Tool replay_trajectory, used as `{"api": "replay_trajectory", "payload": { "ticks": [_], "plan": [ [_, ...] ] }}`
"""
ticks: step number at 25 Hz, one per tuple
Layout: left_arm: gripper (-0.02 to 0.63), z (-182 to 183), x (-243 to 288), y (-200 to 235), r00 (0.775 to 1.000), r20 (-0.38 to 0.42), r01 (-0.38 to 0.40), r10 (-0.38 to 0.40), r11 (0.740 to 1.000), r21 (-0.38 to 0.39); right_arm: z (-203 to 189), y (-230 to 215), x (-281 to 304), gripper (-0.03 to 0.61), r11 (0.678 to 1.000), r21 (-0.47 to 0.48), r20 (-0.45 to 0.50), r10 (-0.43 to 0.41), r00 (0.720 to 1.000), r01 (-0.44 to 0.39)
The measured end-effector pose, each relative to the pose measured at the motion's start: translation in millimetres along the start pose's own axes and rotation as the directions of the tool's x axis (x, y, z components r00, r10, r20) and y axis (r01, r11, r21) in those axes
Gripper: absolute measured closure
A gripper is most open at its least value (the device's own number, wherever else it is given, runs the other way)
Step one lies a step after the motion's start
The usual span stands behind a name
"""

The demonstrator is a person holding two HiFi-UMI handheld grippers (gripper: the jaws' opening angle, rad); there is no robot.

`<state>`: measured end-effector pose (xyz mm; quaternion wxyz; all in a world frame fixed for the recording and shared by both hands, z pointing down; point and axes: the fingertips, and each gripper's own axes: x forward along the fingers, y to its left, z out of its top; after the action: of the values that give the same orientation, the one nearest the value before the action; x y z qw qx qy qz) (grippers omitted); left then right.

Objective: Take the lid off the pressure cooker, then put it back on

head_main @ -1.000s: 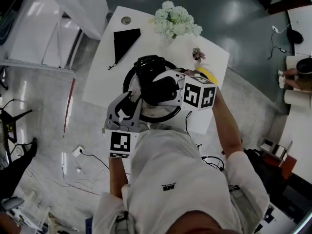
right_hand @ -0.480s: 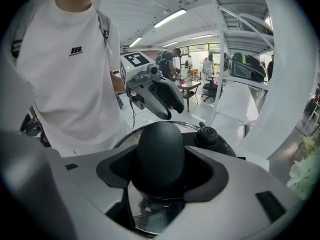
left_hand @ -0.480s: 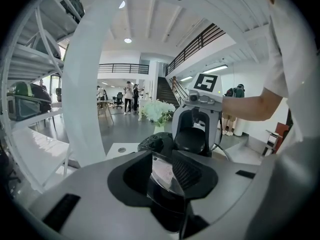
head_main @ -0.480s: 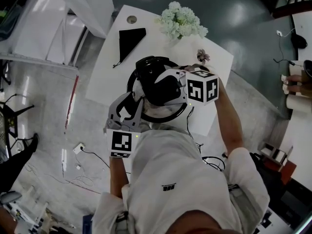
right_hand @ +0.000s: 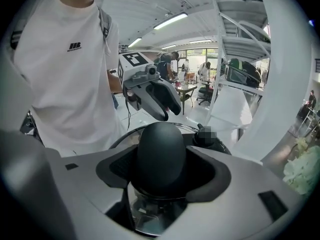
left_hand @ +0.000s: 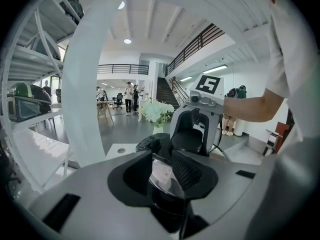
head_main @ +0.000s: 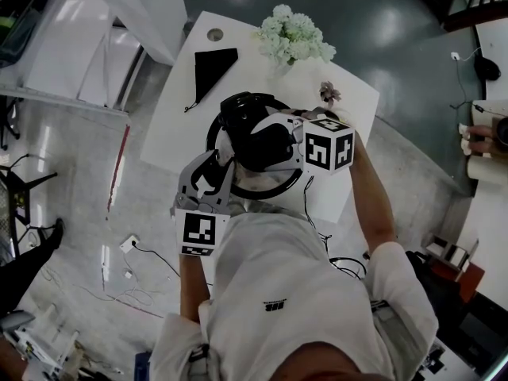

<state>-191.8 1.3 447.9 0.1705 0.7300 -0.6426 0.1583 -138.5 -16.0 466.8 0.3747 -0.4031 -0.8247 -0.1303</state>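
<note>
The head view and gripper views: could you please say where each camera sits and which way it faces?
Head view: on the person's head, facing steeply down at the pressure cooker on the table; shirt, arms, both grippers show.
Left gripper view: on the left gripper, facing across the cooker; the person's forearm shows.
Right gripper view: on the right gripper, facing the lid knob it grips; the person's torso shows.
Shared: each gripper view shows the other gripper.

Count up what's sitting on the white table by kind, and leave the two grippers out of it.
Pressure cooker: 1
Black cloth: 1
Flowers: 2, the white bouquet and the small pink sprig
Total: 4
</note>
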Motion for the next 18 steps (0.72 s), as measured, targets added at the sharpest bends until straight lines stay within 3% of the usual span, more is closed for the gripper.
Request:
{"api": "replay_trajectory", "payload": {
  "ticks": [7,11,14,18],
  "plan": [
    [0.477,1.7,-4.8,-4.4,1.0,0.01,-0.008,0.008,1.0,0.009,-0.3,2.1,-5.3,0.253,0.996,-0.015,-0.008,-0.085,0.996,0.085],
    [0.477,5.2,-8.8,-6.2,0.999,0.029,-0.019,0.019,1.0,0.018,6.0,0.6,-16.1,0.247,0.982,0.024,0.056,-0.187,0.981,0.186],
    [0.477,8.5,-11.6,-6.5,0.998,0.047,-0.032,0.031,0.999,0.023,14.8,-4.8,-33.0,0.249,0.946,0.099,0.13,-0.32,0.938,0.309],
    [0.477,14.5,-14.1,-7.2,0.997,0.073,-0.04,0.037,0.999,0.029,17.8,-11.1,-54.3,0.253,0.848,0.213,0.184,-0.523,0.832,0.485]
  ]
}}
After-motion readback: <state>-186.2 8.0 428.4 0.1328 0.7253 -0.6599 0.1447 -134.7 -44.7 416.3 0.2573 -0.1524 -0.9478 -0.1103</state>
